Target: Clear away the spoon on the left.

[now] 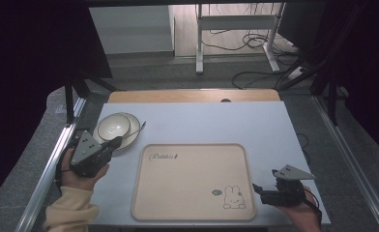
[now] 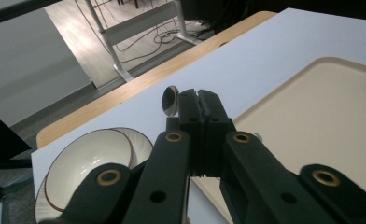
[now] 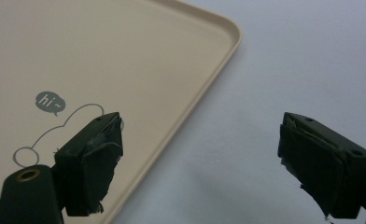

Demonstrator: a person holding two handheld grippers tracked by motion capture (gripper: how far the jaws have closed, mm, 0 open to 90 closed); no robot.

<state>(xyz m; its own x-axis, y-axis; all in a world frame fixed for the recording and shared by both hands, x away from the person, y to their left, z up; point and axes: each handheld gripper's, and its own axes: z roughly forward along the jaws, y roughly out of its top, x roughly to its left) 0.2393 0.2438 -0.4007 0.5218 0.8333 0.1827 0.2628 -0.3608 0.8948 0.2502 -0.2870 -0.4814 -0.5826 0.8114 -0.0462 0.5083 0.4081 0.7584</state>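
Observation:
A beige tray (image 1: 178, 183) with a rabbit drawing (image 1: 233, 198) lies in the middle of the white table. At the left, a white bowl (image 1: 112, 124) with a dark rim sits on a plate (image 1: 133, 126). My left gripper (image 1: 117, 141) is next to that plate, its jaws shut on a spoon (image 1: 138, 128). In the left gripper view the spoon's bowl (image 2: 171, 100) sticks up just left of my left gripper's tips (image 2: 200, 95). My right gripper (image 1: 257, 189) is open and holds nothing, straddling the tray's right rim (image 3: 190, 107) near the rabbit.
The white table (image 1: 226, 121) ends in a wooden strip (image 1: 192, 95) at the far edge. Metal rails (image 1: 52, 159) run along both sides. Beyond the table are a desk frame (image 1: 236, 29) and loose cables on the floor. The tray's inside (image 2: 312, 116) is bare.

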